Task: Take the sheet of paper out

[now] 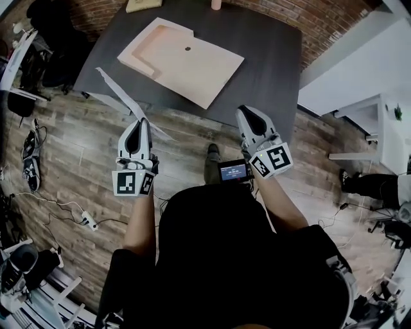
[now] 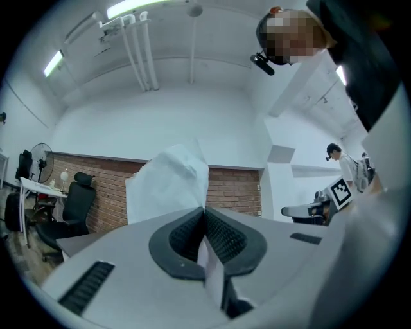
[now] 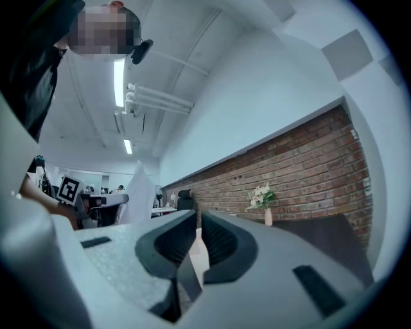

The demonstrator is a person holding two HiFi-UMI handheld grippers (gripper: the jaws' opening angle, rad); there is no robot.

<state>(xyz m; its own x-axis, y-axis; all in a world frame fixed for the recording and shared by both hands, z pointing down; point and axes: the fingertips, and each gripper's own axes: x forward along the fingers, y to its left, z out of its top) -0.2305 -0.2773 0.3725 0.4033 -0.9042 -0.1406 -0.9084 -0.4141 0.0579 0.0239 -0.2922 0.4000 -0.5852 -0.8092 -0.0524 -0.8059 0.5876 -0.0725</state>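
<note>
Our left tongs [image 1: 140, 123] are clamped shut on the sheet of paper [image 1: 119, 96]. It sticks up from them in the air near the left corner of the dark counter [image 1: 273, 58], apart from the beige envelope [image 1: 186, 61] lying flat there. Our right tongs [image 1: 246, 113] stand slightly apart with nothing between them, at the counter's near edge.

Worktop [image 1: 270, 58]: far edge cut off by the upper border of the head view, together with a tan item [image 1: 142, 5] and a pale object [image 1: 216, 4] on it.
Sheet of paper [image 2: 170, 186]: clamped portion concealed between the pads of the left tongs [image 2: 205, 211].
Small screen [image 1: 234, 171]: readout too small to read.
</note>
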